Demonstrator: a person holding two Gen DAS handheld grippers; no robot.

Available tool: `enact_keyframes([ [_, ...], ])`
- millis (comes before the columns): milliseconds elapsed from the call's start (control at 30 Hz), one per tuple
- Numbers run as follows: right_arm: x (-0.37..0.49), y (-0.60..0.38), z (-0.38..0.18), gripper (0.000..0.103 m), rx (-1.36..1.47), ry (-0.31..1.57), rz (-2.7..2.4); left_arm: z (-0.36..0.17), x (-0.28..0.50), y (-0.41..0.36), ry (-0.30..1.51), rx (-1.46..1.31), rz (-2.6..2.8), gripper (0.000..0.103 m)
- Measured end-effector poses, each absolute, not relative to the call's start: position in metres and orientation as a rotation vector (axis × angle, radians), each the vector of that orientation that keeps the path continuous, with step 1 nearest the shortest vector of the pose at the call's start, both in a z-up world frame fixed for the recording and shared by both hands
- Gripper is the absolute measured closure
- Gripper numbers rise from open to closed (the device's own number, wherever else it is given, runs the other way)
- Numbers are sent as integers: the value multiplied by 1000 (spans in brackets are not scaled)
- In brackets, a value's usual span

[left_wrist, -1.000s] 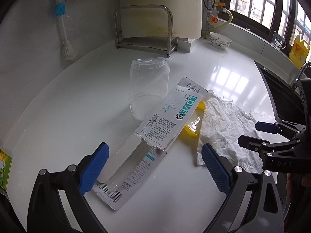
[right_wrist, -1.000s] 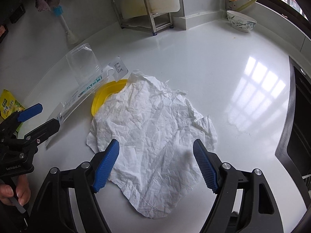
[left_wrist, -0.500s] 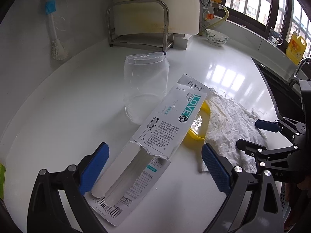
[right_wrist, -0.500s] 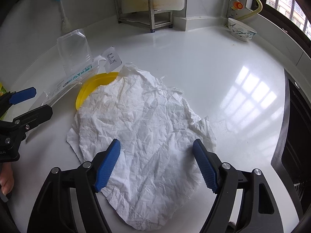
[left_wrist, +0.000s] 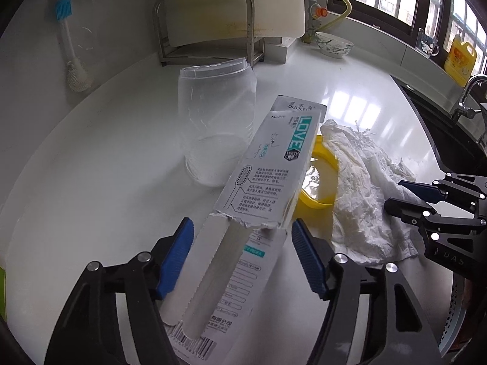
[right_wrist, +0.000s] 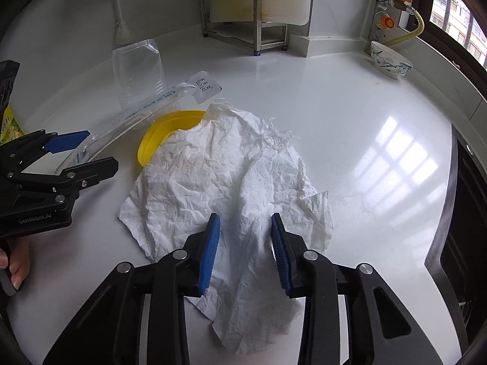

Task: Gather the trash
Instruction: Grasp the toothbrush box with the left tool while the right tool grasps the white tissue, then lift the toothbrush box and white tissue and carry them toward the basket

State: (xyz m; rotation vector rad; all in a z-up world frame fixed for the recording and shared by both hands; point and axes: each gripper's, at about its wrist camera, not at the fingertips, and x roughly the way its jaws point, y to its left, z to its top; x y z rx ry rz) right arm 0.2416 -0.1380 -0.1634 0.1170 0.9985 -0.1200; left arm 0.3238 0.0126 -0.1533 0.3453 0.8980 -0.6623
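A torn toothbrush package lies on the white counter, its near end between the fingers of my left gripper, which is partly closed around it with gaps at both sides. A crumpled white paper towel lies over a yellow lid. My right gripper is partly closed over the towel's near part, bunching it between the pads. A clear plastic jar lies on its side behind the package. The right gripper also shows in the left wrist view.
A metal rack with a cutting board stands at the back. A brush hangs on the wall. A bowl sits at the back right. The sink edge runs along the right. A yellow-green packet lies at far left.
Both grippers have narrowed. The left one moved forward around the package's near end. The right one came down onto the towel, which now bunches up between its pads.
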Motion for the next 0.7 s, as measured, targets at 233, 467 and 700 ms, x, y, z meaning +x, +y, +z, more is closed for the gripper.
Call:
enact_keyframes([
  [233, 239, -144, -162, 96, 169, 1011, -104, -157, 318, 13, 950, 327, -666, 74],
  [467, 229, -148, -157, 96, 231, 995, -96, -143, 308, 14, 948, 283, -664, 78],
  [700, 218, -152, -148, 97, 259, 976, -100, -130, 296, 16, 939, 252, -656, 78],
])
